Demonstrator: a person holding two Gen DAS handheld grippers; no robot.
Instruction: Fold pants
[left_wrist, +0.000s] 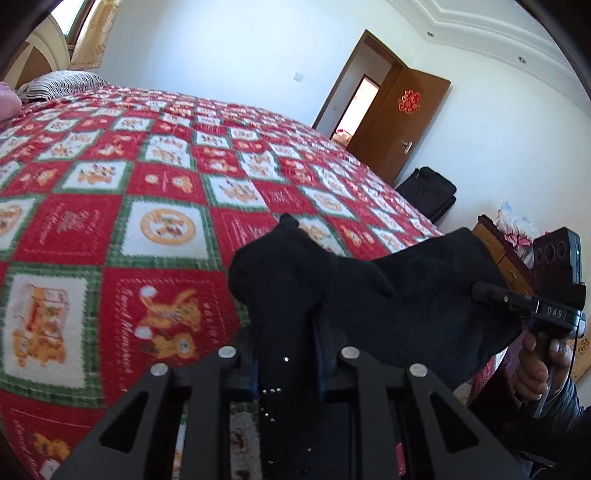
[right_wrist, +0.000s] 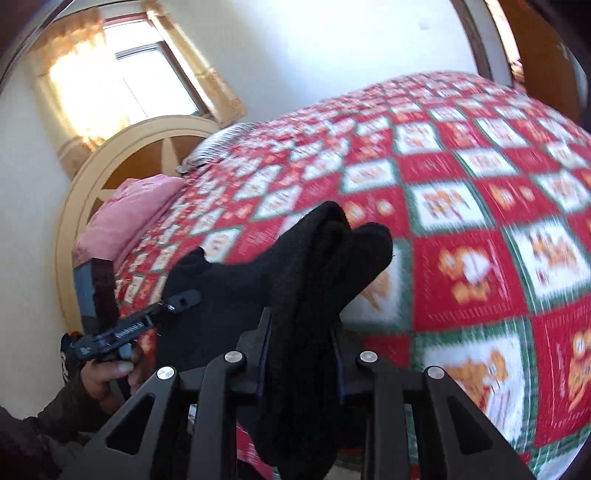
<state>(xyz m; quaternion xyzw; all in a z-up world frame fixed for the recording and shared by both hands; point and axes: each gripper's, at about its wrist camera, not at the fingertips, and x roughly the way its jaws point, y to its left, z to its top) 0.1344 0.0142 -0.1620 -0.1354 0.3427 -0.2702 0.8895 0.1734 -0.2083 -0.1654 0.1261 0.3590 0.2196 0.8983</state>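
Both the left gripper (left_wrist: 286, 354) and right gripper (right_wrist: 301, 354) pinch the black pants (left_wrist: 369, 295) tight, lifted above the red checked blanket (left_wrist: 129, 184). Only the left wrist view shows the open door (left_wrist: 402, 122); only the right shows the window (right_wrist: 122, 81).

Bed (left_wrist: 110, 221) surface lying open ahead of both grippers, blanket flat. Obstacles sitting only at the head end: pink pillow (right_wrist: 125, 218), striped pillow (left_wrist: 55, 85), headboard (right_wrist: 110, 162) behind them. Black pants (left_wrist: 369, 295) hanging between the two grippers, filling the gap over the bed's near edge. Open door (left_wrist: 399, 122) and black bag (left_wrist: 428, 192) standing off the bed's far side.
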